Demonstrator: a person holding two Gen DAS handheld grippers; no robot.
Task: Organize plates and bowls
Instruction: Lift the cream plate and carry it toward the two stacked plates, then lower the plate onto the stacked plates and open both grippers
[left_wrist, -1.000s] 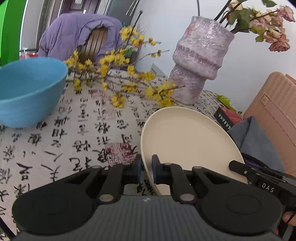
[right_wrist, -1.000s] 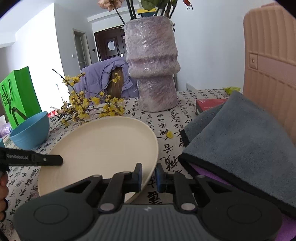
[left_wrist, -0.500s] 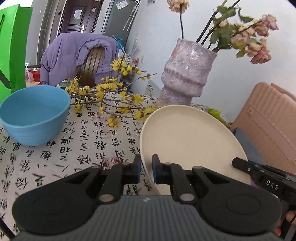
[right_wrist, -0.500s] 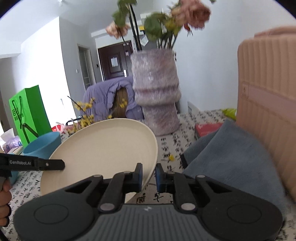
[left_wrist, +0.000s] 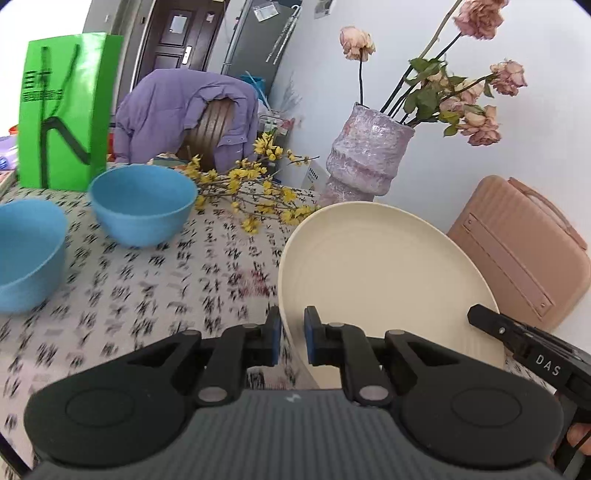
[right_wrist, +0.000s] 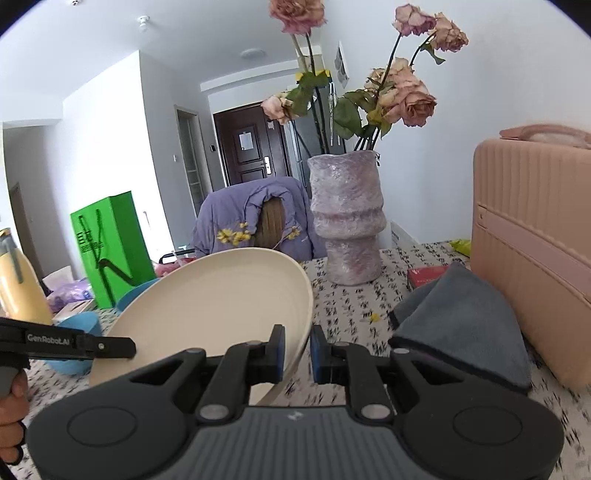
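Both grippers are clamped on one cream plate (left_wrist: 384, 280). Seen from its own camera, the left gripper (left_wrist: 291, 341) pinches the plate's near left rim between its blue pads, and the right gripper (right_wrist: 296, 349) does the same on the near right rim in its own view. Each tool also shows in the other's picture as a black bar reaching in at the plate's edge, with part of a hand (right_wrist: 11, 417) at the lower left corner of the right view.

The plate is held tilted above the table (left_wrist: 147, 288), which is covered by a white cloth printed with black characters. On the left of the table sit two blue bowls: one at the near left edge (left_wrist: 29, 254) and a second (left_wrist: 144, 203) farther back, apart from the first. Behind them stands a green paper bag (left_wrist: 62, 110). Yellow flower sprigs (left_wrist: 255, 192) lie across the far middle, next to a purple vase (left_wrist: 365, 158) of faded roses. On the right are a folded grey towel (right_wrist: 461, 325) and a pink case (right_wrist: 535, 251).
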